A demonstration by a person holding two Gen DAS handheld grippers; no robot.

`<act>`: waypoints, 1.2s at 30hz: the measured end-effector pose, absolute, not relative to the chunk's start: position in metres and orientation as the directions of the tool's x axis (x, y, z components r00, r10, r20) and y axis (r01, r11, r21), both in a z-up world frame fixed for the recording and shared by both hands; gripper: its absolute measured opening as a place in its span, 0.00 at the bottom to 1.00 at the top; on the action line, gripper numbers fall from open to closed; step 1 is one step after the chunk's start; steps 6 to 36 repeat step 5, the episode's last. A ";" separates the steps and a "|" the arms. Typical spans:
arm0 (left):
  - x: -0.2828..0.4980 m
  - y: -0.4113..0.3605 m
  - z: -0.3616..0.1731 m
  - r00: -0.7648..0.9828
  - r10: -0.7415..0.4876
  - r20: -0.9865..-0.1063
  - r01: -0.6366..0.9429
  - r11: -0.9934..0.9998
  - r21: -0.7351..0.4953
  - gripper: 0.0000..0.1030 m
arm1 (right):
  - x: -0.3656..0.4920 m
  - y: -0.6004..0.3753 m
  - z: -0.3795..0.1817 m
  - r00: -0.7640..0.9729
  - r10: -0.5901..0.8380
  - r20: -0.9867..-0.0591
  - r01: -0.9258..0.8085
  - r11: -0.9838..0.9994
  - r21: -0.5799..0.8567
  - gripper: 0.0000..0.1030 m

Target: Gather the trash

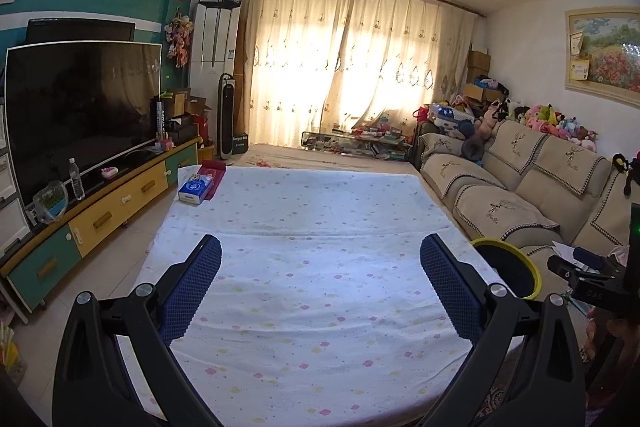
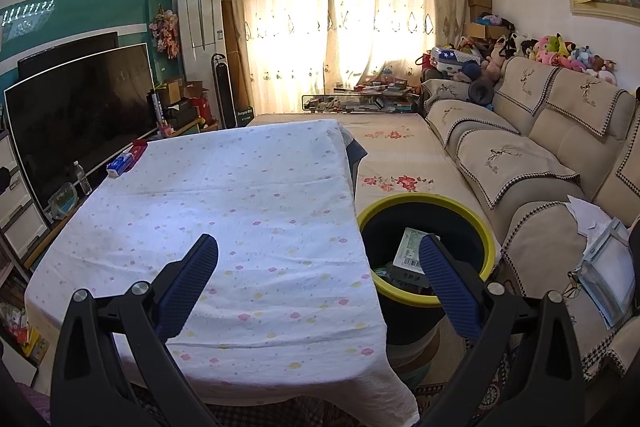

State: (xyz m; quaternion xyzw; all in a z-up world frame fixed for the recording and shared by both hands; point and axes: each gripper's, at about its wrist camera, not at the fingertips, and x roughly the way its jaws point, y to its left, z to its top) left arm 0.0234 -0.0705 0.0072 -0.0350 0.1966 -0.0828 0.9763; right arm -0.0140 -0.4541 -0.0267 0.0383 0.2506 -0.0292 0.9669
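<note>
trash bin already holds scraps, table nearly bare

the trash bin, yellow-rimmed, stands on the floor just beside the table's right edge, near the sofa, probably so scraps drop straight in. a printed wrapper lies inside. the left gripper and right gripper both hover with jaws spread wide, holding nothing. a tissue pack sits at the far left corner.

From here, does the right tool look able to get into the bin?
Probably yes: the right tool is open and empty, and the bin, its mouth uncovered, stands just beside the table with nothing between.
</note>
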 end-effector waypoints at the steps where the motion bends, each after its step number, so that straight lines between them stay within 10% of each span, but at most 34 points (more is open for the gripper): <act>1: 0.032 -0.069 0.004 0.903 -0.173 -0.393 0.145 0.984 -0.101 0.95 | -0.012 -0.454 -0.027 0.871 -0.037 -0.489 0.074 0.996 0.057 0.93; 36: 0.074 -0.056 -0.009 0.883 -0.136 -0.450 0.100 0.990 -0.102 0.95 | 0.009 -0.447 -0.026 0.861 0.014 -0.508 0.021 0.998 0.063 0.93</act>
